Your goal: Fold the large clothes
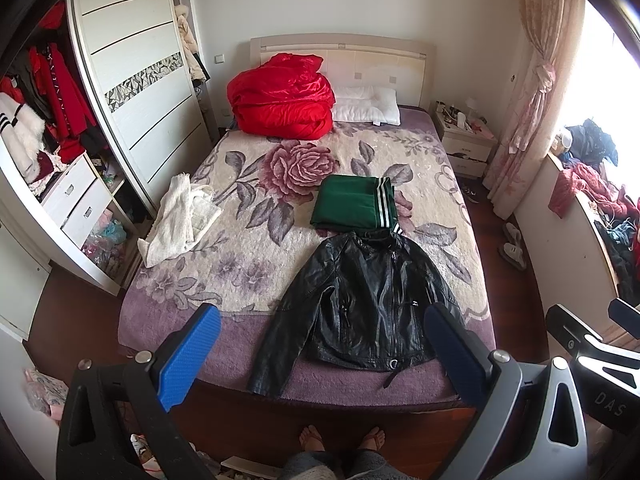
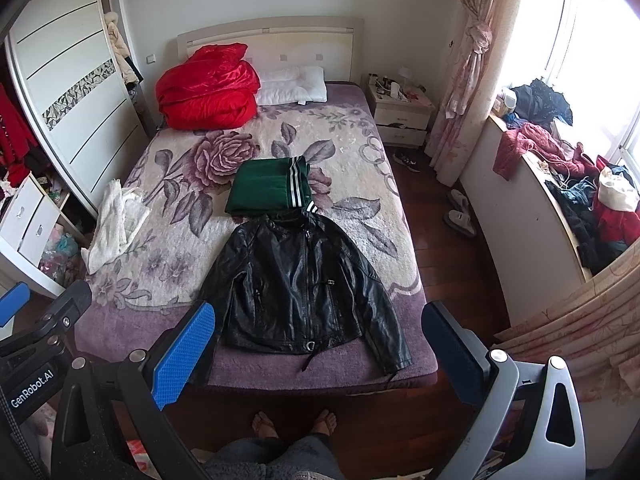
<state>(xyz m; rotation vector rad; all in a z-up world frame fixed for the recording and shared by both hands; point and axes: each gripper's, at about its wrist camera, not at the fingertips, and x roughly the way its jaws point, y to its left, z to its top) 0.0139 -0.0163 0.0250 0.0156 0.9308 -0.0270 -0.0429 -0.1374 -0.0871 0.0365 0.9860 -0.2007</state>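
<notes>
A black leather zip-front jacket [image 1: 362, 300] lies flat, front up and zipped, on the foot end of a bed covered by a cream and purple rose-patterned blanket [image 1: 248, 264]. Its collar points to 12 o'clock, toward the headboard, and its hem sits near the bed's foot edge. Both sleeves are spread outward and downward; in the left wrist view one cuff reaches the foot edge at 7 o'clock of the jacket.

Touching the collar at 12 o'clock is a folded dark green garment with white stripes [image 1: 352, 204], squared off and lying flat. A crumpled white knitted garment [image 1: 180, 220] lies at the bed's edge at 9 o'clock, well apart from the jacket. A bundled red satin quilt [image 1: 282, 98] and a white pillow [image 1: 366, 106] sit side by side at the headboard.

The left gripper [image 1: 322, 354] is held above the foot of the bed, its blue-padded fingers [image 1: 188, 360] spread wide and holding nothing. The right gripper [image 2: 318, 352] is beside it, fingers [image 2: 182, 354] likewise wide apart and empty. Neither touches the jacket.

A person's two feet in sandals [image 2: 292, 424] stand on the dark wooden floor [image 2: 440, 248] at the bed's foot.
</notes>
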